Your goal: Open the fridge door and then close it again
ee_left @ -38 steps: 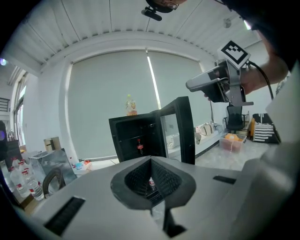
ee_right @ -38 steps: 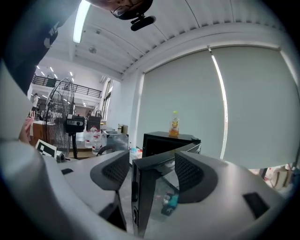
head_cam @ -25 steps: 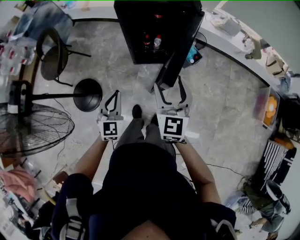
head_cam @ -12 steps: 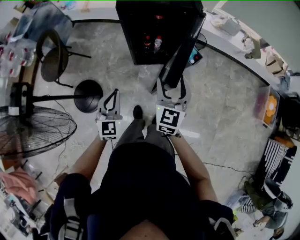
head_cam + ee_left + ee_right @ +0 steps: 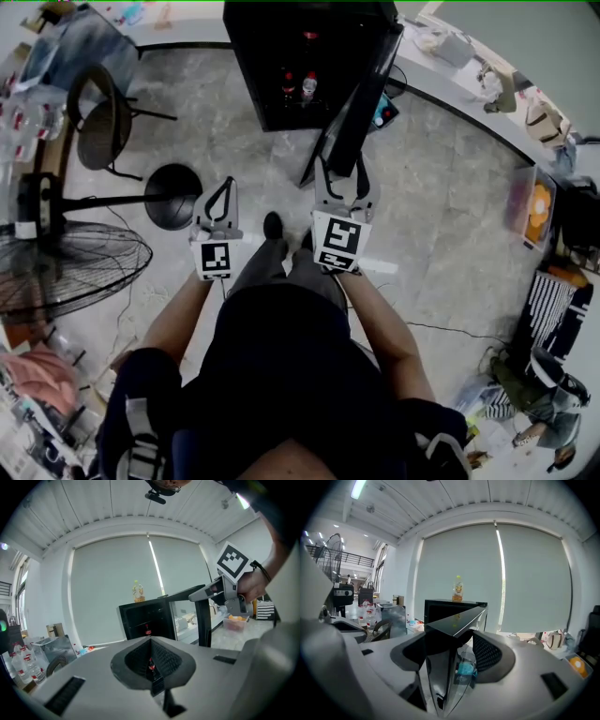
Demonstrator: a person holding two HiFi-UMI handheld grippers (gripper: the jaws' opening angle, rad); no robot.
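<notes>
Pose: both outstretched | right gripper [image 5: 339, 169] jaws closing astride fridge door [image 5: 366, 84] edge | left gripper [image 5: 227, 186] jaws clenched, empty

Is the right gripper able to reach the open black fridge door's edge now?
Probably yes: the right gripper has its open jaws, which have just been closing, astride the edge of the black glass fridge door; nothing blocks it.

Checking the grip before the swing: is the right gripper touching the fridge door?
Cannot tell. In the right gripper view the right gripper has the fridge door edge between its jaws, which have just been closing; neither contact nor gap shows plainly.
</notes>
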